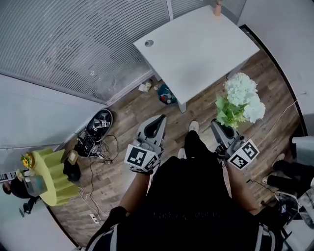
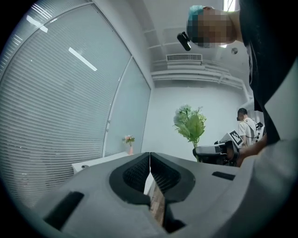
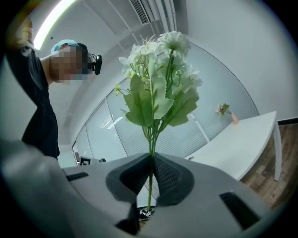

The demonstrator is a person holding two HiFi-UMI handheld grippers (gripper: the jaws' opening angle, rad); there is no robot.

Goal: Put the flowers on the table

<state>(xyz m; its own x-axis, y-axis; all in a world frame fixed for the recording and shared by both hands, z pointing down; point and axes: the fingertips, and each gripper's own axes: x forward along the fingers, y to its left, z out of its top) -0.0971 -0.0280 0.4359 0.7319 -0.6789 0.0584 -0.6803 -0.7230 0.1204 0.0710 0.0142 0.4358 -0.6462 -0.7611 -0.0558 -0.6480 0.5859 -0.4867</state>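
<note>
A bunch of white flowers (image 1: 241,98) with green leaves stands upright above the wooden floor, its stem pinched in my right gripper (image 1: 222,128). In the right gripper view the stem runs between the shut jaws (image 3: 151,163) and the blooms (image 3: 160,56) rise above. My left gripper (image 1: 158,123) is shut with nothing in it, level with the right one; in its own view the jaw tips (image 2: 149,158) meet. The white table (image 1: 196,46) lies ahead of both grippers. The flowers (image 2: 190,123) also show in the left gripper view.
A small pink vase (image 1: 217,8) stands at the table's far edge. Cables and gear (image 1: 95,130) lie on the floor at left, beside a yellow-green stand (image 1: 51,176). A blue object (image 1: 167,95) sits under the table. Slatted glass walls (image 1: 73,44) close off the left side.
</note>
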